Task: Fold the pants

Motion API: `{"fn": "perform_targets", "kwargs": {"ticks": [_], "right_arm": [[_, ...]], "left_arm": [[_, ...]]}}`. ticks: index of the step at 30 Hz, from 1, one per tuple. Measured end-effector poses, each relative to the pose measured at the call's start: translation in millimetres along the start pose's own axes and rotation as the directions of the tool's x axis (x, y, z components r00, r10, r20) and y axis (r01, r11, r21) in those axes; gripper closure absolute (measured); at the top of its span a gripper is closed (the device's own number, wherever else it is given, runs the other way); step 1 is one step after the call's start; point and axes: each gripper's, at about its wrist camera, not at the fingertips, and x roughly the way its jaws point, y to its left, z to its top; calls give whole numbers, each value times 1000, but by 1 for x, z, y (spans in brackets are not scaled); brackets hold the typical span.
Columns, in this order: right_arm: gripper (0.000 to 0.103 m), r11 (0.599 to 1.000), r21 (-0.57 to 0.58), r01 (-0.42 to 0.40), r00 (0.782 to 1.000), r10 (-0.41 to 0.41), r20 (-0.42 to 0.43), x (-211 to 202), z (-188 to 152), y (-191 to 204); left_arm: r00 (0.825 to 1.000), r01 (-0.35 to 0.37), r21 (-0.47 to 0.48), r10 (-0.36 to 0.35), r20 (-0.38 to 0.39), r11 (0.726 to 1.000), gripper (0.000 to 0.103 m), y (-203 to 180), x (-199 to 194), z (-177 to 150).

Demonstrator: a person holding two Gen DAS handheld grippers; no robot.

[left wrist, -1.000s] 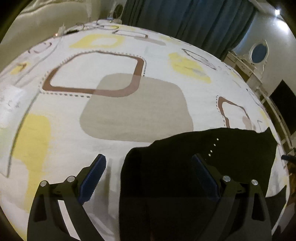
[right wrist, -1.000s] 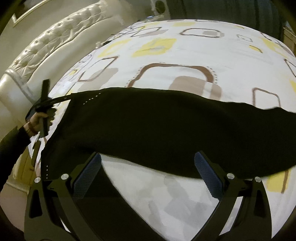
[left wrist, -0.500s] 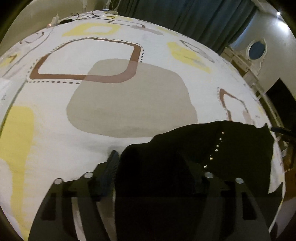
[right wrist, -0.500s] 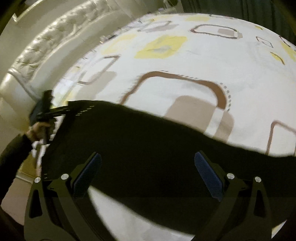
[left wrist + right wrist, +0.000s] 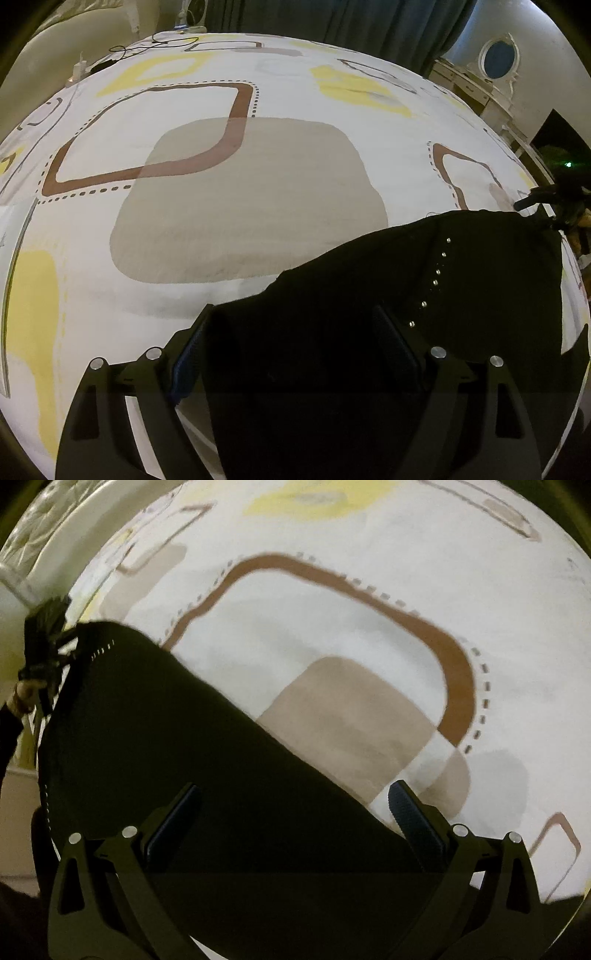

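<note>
The black pants (image 5: 388, 332) are spread across the lower right of the left wrist view, on the patterned bed (image 5: 221, 206). The left tongs (image 5: 295, 354) are seen with fabric between the fingers, yet whether it is actually clamped cannot be told. The right tongs (image 5: 295, 823) are held apart over the cloth, gripping nothing. If only one layer is pinched, the fold may be dragged askew.
</note>
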Motion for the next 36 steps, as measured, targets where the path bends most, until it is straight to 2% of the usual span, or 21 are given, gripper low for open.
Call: {"fn": "perform_targets", "kwargs": {"ticks": [3,5,6,7,8,9,11,14,15,16,17,18,19,22,28,30,31,33,36], "right_arm": [[2,999,-42,28,998,-30,-51,15,-5,3],[4,996,-67,60,997,-64,-52,17,-7,8],[6,995,-66,70,996,-74,-51,16,-9,7],[12,995,-64,80,995,-83,-50,15,-10,7],[22,994,-58,90,995,-92,-49,12,-11,5],[27,994,-55,96,994,-99,-48,10,-13,5],[52,994,-42,106,993,-108,-44,3,-16,3],[75,993,-33,117,992,-118,-35,-2,-21,6],[78,991,-37,130,991,-131,-32,-3,-23,9],[82,989,-42,145,989,-146,-25,-4,-26,13],[85,986,-47,159,987,-160,-20,-6,-27,17],[87,982,-55,178,984,-179,-10,-8,-29,21],[90,979,-59,193,981,-193,7,-12,-33,25],[91,971,-57,234,971,-230,62,-24,-44,33],[91,955,-24,297,937,-287,202,-54,-79,59],[91,948,-16,318,919,-304,250,-67,-96,75],[92,946,-12,324,913,-309,265,-69,-90,83],[92,943,-5,331,899,-314,305,-79,-105,100],[92,944,13,330,877,-311,367,-94,-126,121]], "left_arm": [[1000,-3,-9,3,4,1000,23,1,1,3],[1000,-19,-9,19,1,1000,29,1,0,4],[1000,-27,-15,27,-3,1000,37,1,0,6],[999,-46,-35,46,-8,998,47,4,0,7],[999,-43,-56,42,-11,998,50,8,-1,8],[999,-34,-76,33,-12,997,53,11,-2,9],[999,-30,-88,29,-16,996,56,14,-1,9],[999,-42,-98,40,-16,994,61,12,-2,10],[999,-37,-100,35,-14,994,69,12,-2,10],[1000,-7,-106,6,-8,994,83,11,-3,10],[1000,22,-114,-23,-5,993,91,10,-3,9],[999,37,-122,-38,-6,992,93,8,-2,9],[1000,24,-114,-24,-5,993,94,6,-2,9],[1000,29,-119,-28,9,993,95,4,-4,10],[995,81,-135,-72,68,988,96,3,-23,6],[989,119,-145,-105,103,982,96,4,-35,4],[986,133,-144,-117,116,981,96,4,-40,3],[980,160,-130,-141,141,979,96,2,-53,1],[956,235,-91,-213,202,968,96,-3,-79,-7]]}}
